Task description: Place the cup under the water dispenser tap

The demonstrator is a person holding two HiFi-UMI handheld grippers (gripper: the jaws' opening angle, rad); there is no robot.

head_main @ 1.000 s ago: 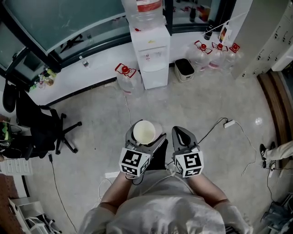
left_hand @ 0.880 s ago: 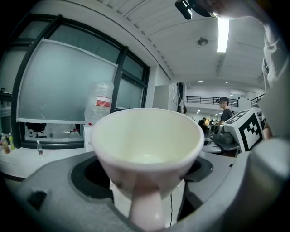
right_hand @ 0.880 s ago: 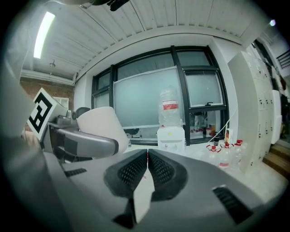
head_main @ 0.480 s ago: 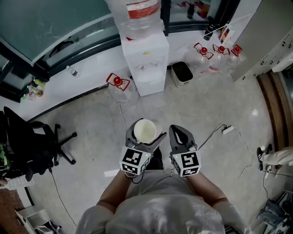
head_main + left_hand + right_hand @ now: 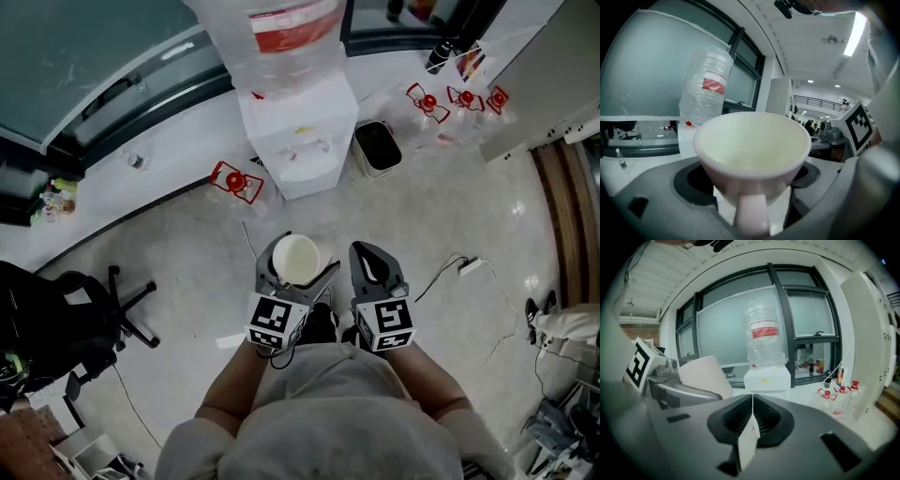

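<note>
The left hand-held gripper [image 5: 296,271] holds the white cup [image 5: 295,255] upright between wide-set jaws, with the handle turned back toward the person. Just beside it, the right hand-held gripper [image 5: 373,266] is closed, with a small white slip [image 5: 748,439] pinched between its pads. Both are held in front of the person's chest, above the grey floor [image 5: 187,253], well short of the water dispenser [image 5: 302,141].

A stretch of open floor lies between the cup and the dispenser front, crossed by a thin cable [image 5: 247,236]. To the right, a white plug [image 5: 470,266] lies on the floor with its lead. A black office chair [image 5: 70,323] stands off to the left. A red-capped jug [image 5: 234,181] stands just left of the dispenser's base and a black bin [image 5: 377,147] just right of it. The big clear bottle [image 5: 267,37] sits on top of the dispenser. More red-capped jugs [image 5: 464,105] stand along the far wall.
</note>
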